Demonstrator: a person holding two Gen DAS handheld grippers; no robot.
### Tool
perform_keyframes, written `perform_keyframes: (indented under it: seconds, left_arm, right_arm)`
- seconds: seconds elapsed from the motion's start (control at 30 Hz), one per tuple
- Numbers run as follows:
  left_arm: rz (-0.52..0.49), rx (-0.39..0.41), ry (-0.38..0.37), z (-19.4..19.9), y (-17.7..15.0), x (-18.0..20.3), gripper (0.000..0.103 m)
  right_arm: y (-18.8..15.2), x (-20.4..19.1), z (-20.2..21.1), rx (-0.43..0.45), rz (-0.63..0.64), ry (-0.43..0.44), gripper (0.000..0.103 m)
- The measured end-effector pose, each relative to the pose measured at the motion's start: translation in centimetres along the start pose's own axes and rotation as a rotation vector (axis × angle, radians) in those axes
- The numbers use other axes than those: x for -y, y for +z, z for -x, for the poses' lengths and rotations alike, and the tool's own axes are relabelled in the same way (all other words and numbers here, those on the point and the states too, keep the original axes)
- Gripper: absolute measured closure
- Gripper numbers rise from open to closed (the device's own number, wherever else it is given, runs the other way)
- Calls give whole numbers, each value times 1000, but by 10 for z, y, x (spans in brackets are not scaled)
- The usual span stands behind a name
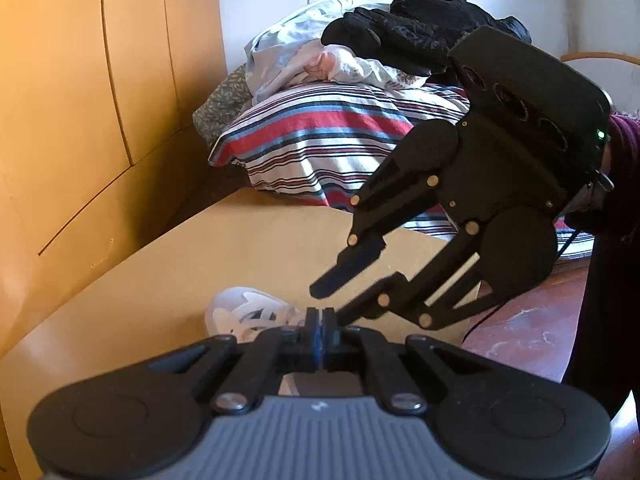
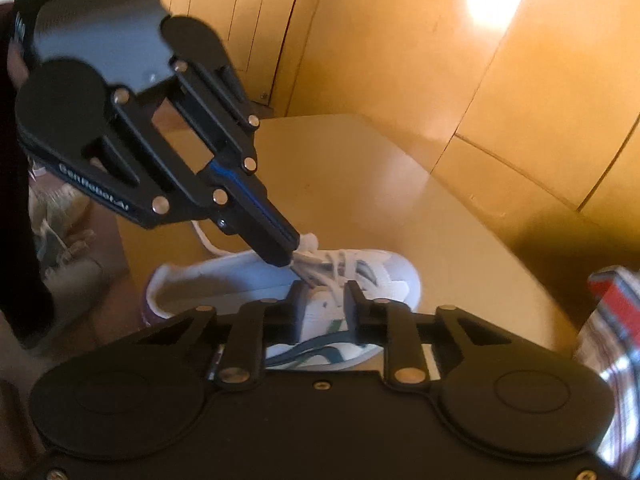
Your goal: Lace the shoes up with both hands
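Note:
A white sneaker [image 2: 384,280] with dark side stripes lies on a tan table [image 2: 360,184], its toe to the right in the right wrist view. My left gripper [image 2: 286,254] reaches down from the upper left, shut on a white lace [image 2: 307,245] just above the shoe's eyelets. My right gripper [image 2: 324,300] hovers over the shoe's tongue. Its fingers stand a small gap apart and the lace runs past the left finger without being pinched. In the left wrist view my left gripper [image 1: 320,318] is shut, the right gripper [image 1: 335,303] sits just above it, and the sneaker [image 1: 240,312] peeks out behind.
A bed with striped bedding [image 1: 320,140] and black clothing [image 1: 420,28] lies beyond the table's [image 1: 180,264] far edge. Wooden wardrobe panels [image 1: 80,100] run along the left. Reddish floor [image 1: 528,332] shows at right. A maroon sleeve [image 1: 626,140] is behind the right gripper.

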State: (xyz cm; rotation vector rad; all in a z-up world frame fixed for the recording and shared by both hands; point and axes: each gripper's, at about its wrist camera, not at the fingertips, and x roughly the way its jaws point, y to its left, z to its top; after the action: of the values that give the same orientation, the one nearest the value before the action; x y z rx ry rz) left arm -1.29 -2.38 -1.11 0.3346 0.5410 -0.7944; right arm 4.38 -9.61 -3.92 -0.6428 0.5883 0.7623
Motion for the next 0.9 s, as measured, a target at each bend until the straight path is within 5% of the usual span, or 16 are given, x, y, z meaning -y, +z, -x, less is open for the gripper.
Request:
perform_keyframes:
  seconds: [0.5,0.9]
  left_arm:
    - [-9,-12,0,-5,-1,0,102]
    - [-11,-26,1,-7,-2,-1,101]
  right_arm:
    - [-1,-10,-4,-32,102,20,89]
    - [4,-13,-7,-35,125,9,99]
